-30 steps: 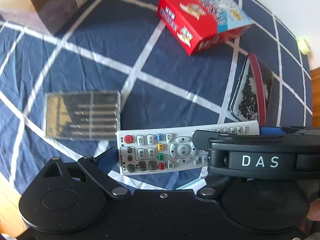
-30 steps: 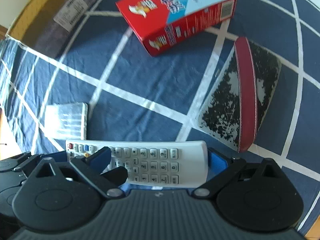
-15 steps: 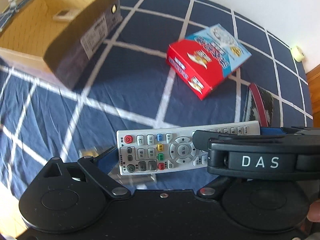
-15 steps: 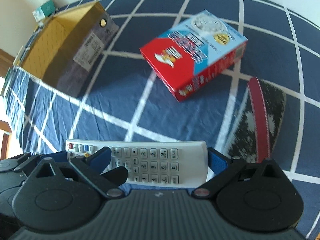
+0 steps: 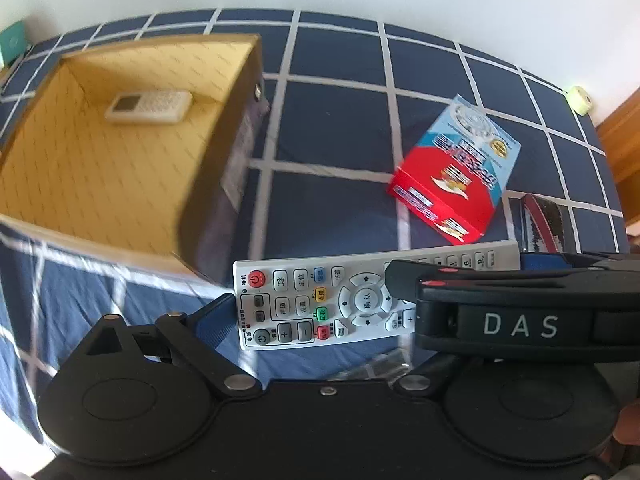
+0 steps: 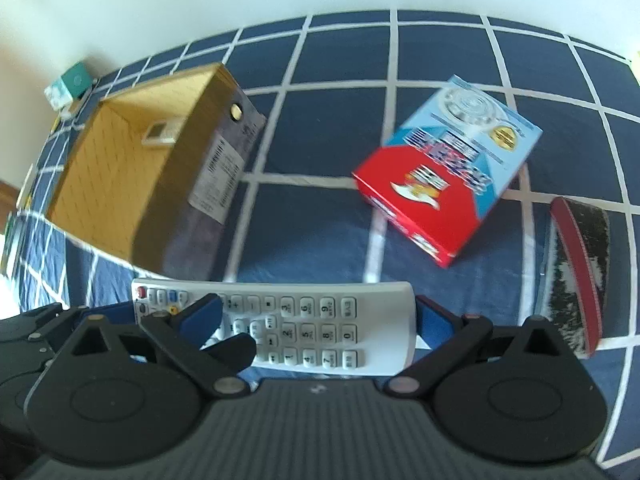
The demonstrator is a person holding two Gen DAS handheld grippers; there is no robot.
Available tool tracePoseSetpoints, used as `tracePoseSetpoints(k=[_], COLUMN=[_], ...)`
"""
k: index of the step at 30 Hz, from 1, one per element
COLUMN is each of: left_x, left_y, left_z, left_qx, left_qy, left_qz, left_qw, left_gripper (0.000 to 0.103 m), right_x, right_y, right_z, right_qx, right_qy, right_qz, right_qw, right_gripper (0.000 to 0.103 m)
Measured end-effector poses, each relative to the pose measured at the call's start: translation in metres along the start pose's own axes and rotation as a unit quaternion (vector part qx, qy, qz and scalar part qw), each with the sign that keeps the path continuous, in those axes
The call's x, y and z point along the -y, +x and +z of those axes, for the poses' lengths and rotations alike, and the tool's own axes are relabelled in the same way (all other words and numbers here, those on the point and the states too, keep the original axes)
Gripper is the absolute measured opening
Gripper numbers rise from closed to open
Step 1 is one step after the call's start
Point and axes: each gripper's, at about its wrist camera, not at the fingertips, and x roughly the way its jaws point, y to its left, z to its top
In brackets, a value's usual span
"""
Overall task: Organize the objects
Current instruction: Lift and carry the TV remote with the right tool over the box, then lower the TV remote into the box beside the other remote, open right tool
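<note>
A long white remote (image 5: 320, 304) hangs in the air, pinched end to end between my two grippers. My left gripper (image 5: 320, 314) stands wide, and its left blue pad (image 5: 216, 316) presses the remote's power-button end. Its right finger is hidden behind the right gripper's black body (image 5: 500, 324). My right gripper (image 6: 314, 320) is also wide: its right pad (image 6: 428, 316) bears on the number end of the remote (image 6: 304, 328), and its left finger (image 6: 200, 316) lies across the keys. An open cardboard box (image 5: 168, 64) with a small white remote (image 5: 150, 106) inside lies ahead to the left.
A red and blue carton (image 6: 444, 184) lies on the blue checked bedsheet (image 6: 320, 128) ahead right. Beside it is a black speckled pouch with a red edge (image 6: 580, 272). A clear case (image 5: 376, 366) peeks from under the remote. A pale tape roll (image 5: 578, 98) and a green box (image 6: 74, 80) sit by the wall.
Both grippers rose with the remote and travelled toward the cardboard box, whose inside now shows. The clear case slid almost out of sight beneath the remote. Neither gripper's jaws changed.
</note>
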Motion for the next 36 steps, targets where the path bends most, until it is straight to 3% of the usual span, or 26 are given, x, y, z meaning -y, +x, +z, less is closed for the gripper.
tracePoseSetpoints(k=[16, 27, 36], left_x=[-0.115, -0.195, -0.242], left_y=[-0.028, -0.029, -0.006], left_z=[0.039, 0.063, 0.096], left_qx=[0.014, 0.019, 0.007], left_qy=[0.056, 0.039, 0.025], left_qz=[-0.013, -0.012, -0.012], left_qw=[0.9982, 0.9990, 0.9996], left_gripper=[0.096, 0.096, 0.096], right_x=[-0.119, -0.199, -0.234], right_y=[0.016, 0.051, 0.089], right_z=[0.020, 0.045, 0.077], right_qx=[0.040, 0.040, 0.025], right_qy=[0.047, 0.033, 0.020], right_qz=[-0.012, -0.013, -0.013], right_qw=[0.998, 0.999, 0.999], right_gripper=[0.100, 0.100, 0.100])
